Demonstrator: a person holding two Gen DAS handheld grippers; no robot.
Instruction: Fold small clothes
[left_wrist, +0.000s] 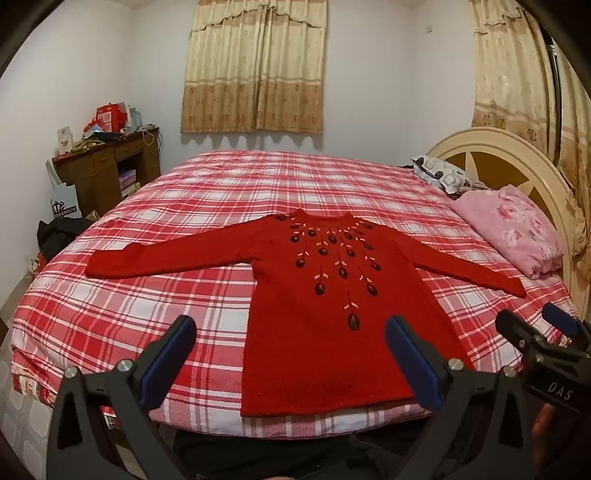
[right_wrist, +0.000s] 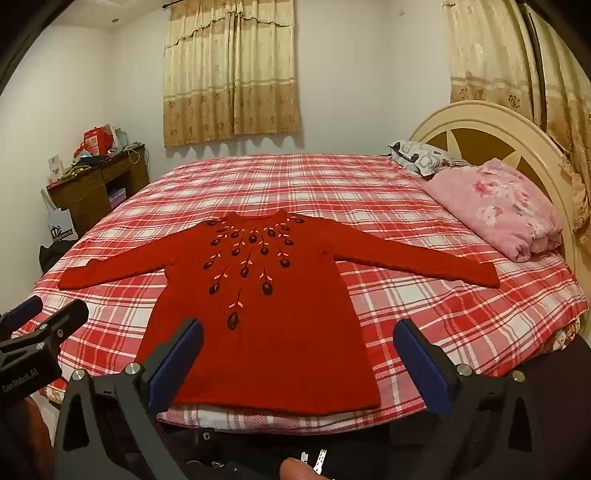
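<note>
Left gripper (left_wrist: 290, 354): jaws spread as wide as they go, blue pads apart and empty, poised above the near edge of the bed, touching nothing.
Right gripper (right_wrist: 297, 360): likewise wide open and empty, held over the sweater's hem without contact; in the left wrist view it shows at the right edge, beside the left gripper.
Sweater (left_wrist: 332, 317): a red knit with dark embroidered flowers fanning down from the collar, laid flat and face up on the bed, both sleeves stretched out to the sides, hem at the near edge, unfolded.
Bed (left_wrist: 177, 206): covered in a red-and-white plaid sheet, with a cream headboard (left_wrist: 517, 162) at the right.
Bedding: a folded pink floral quilt (right_wrist: 495, 206) and a grey patterned pillow (right_wrist: 421, 157) lie by the headboard, well apart from the sweater.
Background: tan curtains (left_wrist: 255, 70) on the far wall; a cluttered wooden desk (left_wrist: 107, 162) stands at the left.
</note>
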